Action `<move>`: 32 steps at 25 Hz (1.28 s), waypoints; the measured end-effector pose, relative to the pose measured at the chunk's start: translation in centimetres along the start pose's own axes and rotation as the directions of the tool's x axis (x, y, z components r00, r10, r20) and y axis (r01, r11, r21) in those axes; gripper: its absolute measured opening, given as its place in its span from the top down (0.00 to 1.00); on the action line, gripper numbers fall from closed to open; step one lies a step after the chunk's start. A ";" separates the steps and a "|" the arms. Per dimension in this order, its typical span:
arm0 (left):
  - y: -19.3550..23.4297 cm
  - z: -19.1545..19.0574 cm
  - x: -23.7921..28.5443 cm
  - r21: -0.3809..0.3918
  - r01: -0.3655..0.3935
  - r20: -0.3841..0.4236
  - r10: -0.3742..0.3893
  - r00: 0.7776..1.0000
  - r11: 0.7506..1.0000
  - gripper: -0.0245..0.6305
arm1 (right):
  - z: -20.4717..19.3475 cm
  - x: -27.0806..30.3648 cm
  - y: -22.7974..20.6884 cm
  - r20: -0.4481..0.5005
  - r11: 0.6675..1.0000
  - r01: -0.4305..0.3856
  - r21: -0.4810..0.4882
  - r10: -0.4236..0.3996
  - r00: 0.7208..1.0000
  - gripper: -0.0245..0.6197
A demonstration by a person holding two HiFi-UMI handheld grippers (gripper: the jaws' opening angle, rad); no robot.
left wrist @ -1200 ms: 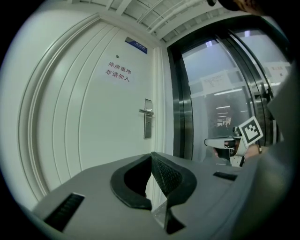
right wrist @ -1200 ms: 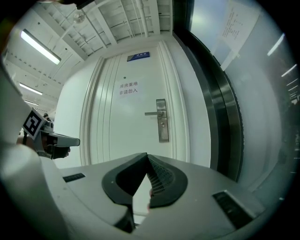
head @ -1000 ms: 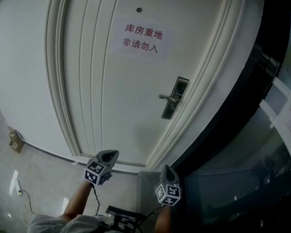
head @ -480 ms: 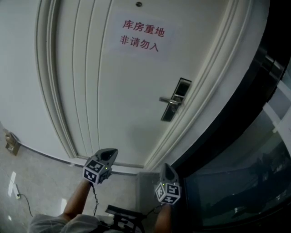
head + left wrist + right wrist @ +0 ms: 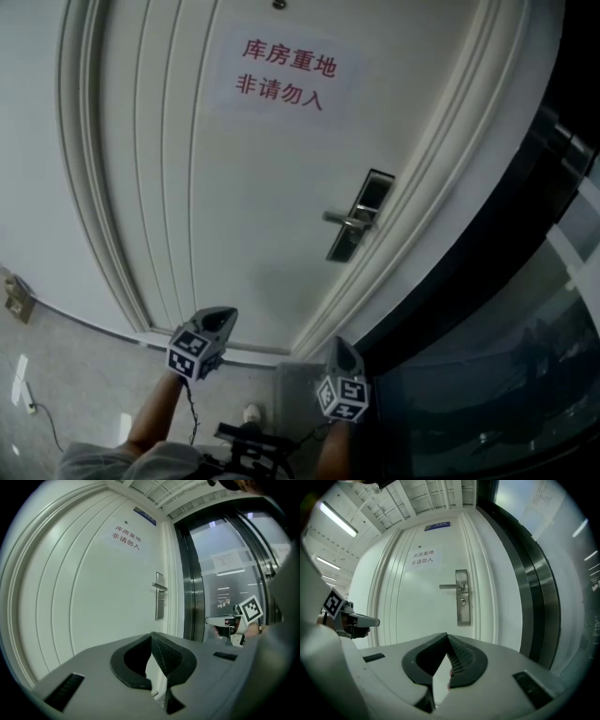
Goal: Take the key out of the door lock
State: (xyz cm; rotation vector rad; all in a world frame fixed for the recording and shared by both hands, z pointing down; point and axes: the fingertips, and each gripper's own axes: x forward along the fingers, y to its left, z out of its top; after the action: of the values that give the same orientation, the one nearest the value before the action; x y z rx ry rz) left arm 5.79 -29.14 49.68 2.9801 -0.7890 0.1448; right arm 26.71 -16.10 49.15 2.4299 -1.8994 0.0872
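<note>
**1. Task status.** The key is not out yet. I cannot make it out as a separate part. The lock [image 5: 462, 602] shows only as a small dark spot on the plate [image 5: 463, 615], just below the handle [image 5: 451, 586], and any key would sit there. The plate is mounted at the right edge of the door [image 5: 417, 616], well apart from both my grippers. By my judgement no step is complete: the approach, the grip on the key and the pull-out all remain.

**2. Jaws.** My right gripper [image 5: 446, 645] has its jaws together with nothing between them. My left gripper [image 5: 152, 645] is the same: its jaws meet at the tip and hold nothing.

**3. Materials and shapes.**
- Plate: a tall, narrow rectangle of silver-grey brushed metal.
- Handle: a straight lever of the same metal, set level and pointing away from the door edge.
- Door: white with a smooth painted finish. Raised vertical mouldings border a flat central panel.
- Sign [image 5: 423, 558]: a white sheet with red characters, lying flat on the panel above the handle.
- Surround: stepped white moulding, then a glossy dark metal post [image 5: 536, 602], then glass [image 5: 487, 375].
- Jaw pads: dark, with a cross-hatched grip face, set in a matte grey body.
- Floor [image 5: 66, 375]: pale, polished and reflective.
</note>
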 end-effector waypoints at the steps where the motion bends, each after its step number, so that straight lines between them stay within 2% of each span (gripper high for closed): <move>1: 0.2 0.0 0.5 -0.001 -0.002 -0.002 0.002 1.000 1.000 0.97 | 0.0 0.6 -0.3 -0.001 1.000 -0.003 -0.001 0.003 1.000 0.95; 14: 3.1 1.9 8.3 -0.006 -0.037 -0.003 0.037 0.999 0.999 0.97 | 2.5 8.9 -3.9 0.007 0.999 -0.045 -0.020 0.045 0.999 0.95; 22: 4.5 2.4 11.3 -0.017 -0.055 -0.003 0.055 0.998 0.998 0.97 | 3.9 12.3 -5.6 0.014 0.998 -0.060 -0.034 0.061 0.998 0.95; 32: 5.5 2.3 13.8 -0.034 -0.073 -0.018 0.073 0.997 0.997 0.97 | 6.1 15.3 -6.5 0.038 0.992 -0.078 -0.099 0.082 0.996 0.95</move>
State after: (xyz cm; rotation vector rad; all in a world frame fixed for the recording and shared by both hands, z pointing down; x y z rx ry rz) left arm 15.14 -40.89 49.01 2.9154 -0.8896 0.1576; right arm 36.73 -29.81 44.25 2.3110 -1.9696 -0.0518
